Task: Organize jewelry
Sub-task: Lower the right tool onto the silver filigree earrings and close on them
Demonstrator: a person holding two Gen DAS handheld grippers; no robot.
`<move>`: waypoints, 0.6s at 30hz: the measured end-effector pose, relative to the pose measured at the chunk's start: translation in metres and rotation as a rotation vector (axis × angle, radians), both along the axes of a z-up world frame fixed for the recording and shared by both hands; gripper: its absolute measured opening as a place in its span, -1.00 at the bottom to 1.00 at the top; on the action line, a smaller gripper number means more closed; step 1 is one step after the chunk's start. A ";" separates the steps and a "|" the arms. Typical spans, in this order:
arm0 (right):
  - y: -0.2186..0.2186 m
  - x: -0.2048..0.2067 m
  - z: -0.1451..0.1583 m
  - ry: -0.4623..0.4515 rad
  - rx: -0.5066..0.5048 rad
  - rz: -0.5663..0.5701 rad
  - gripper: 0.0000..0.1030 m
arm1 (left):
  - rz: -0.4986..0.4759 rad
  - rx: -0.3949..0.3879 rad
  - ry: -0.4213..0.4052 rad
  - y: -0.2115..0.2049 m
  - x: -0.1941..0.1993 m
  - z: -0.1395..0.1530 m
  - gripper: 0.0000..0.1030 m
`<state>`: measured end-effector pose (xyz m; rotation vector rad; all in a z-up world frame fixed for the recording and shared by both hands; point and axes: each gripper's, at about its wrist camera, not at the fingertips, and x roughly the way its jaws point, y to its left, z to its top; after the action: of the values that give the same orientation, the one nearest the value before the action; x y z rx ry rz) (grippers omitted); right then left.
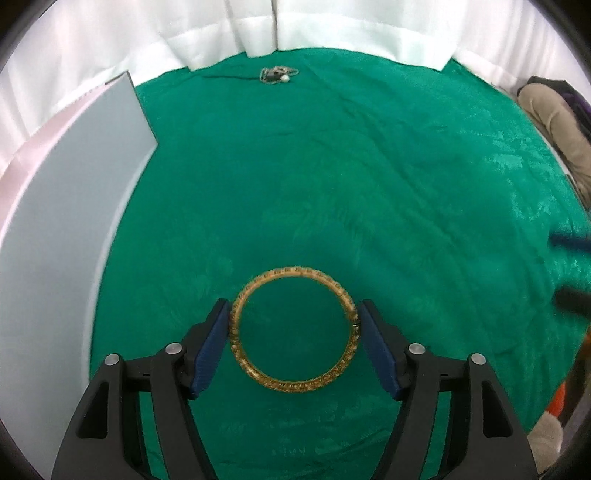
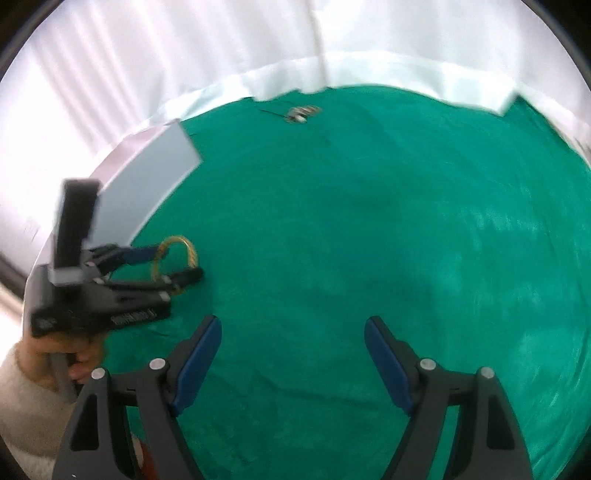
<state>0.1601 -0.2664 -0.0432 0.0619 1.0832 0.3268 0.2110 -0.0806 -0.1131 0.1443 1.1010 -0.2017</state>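
While the left tool (image 1: 293, 332) hangs over the green cloth (image 1: 332, 184), it's got the gold bangle (image 1: 293, 330) pinched across its width, one blue pad (image 1: 208, 354) pressing on each outer side of the ring. From the right wrist view you can see the same bangle (image 2: 175, 264) standing up on edge between those fingers, lifted off or just barely at the cloth, hard to say which.

The right tool (image 2: 291, 365) is spread wide with nothing in it, just green cloth showing in the gap.

Way at the far end of the surface, near the white curtain (image 1: 332, 26), sits a small tangled heap of jewelry (image 1: 277, 75) with what looks like a pearl in it; too small to make out more. A flat grey board (image 1: 74, 221) lies along the left side of the cloth, well apart from the bangle.
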 end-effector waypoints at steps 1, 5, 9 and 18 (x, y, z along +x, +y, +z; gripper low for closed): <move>0.000 0.011 0.007 -0.001 -0.007 0.035 0.58 | 0.004 0.001 0.002 0.000 -0.002 -0.001 0.68; -0.008 0.087 0.026 0.007 -0.013 0.084 0.58 | 0.025 -0.032 -0.021 0.007 -0.017 0.004 0.77; -0.010 0.196 0.009 0.072 -0.026 0.013 0.58 | 0.062 -0.114 -0.019 0.022 -0.027 0.012 0.77; 0.049 0.380 -0.050 0.177 0.207 -0.109 0.56 | 0.106 -0.154 -0.011 0.049 -0.050 0.021 0.77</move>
<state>0.5400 -0.2177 -0.0936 0.3387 1.2128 0.3387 0.1612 -0.0321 -0.0917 -0.0508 1.0752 -0.1896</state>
